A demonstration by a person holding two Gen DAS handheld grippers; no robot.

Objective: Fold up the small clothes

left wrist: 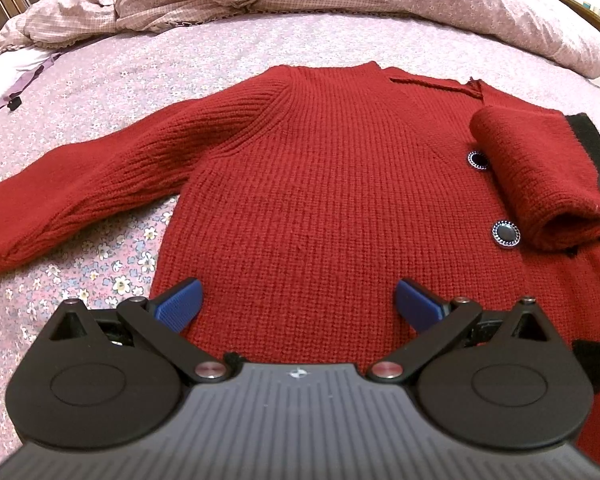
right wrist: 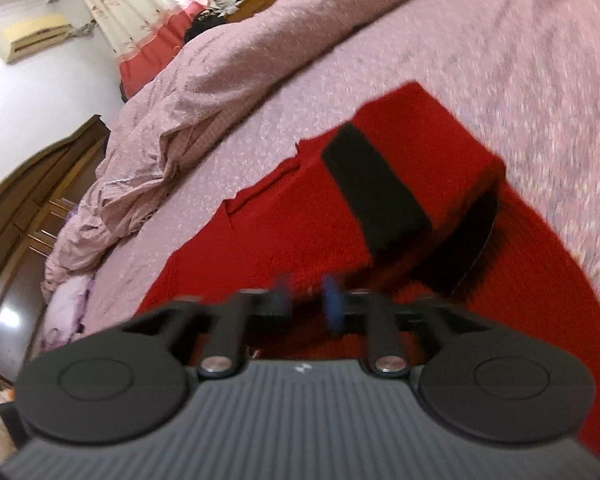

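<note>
Red knit sweater (left wrist: 324,184), one, flat on the floral bedsheet (left wrist: 120,80); two buttons (left wrist: 505,233) visible, one sleeve (left wrist: 80,184) spread out, the other folded across the chest. My left gripper (left wrist: 298,304) hovers low over the hem, released, fingers wide. Right view, blurred: my right gripper (right wrist: 308,300) nearly clenched over the folded sleeve (right wrist: 400,168); whether it pinches fabric, cannot tell.

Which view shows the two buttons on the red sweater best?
The left wrist view: both buttons sit sharp on the red sweater, beside the folded sleeve. The right wrist view is blurred and shows no buttons.
</note>
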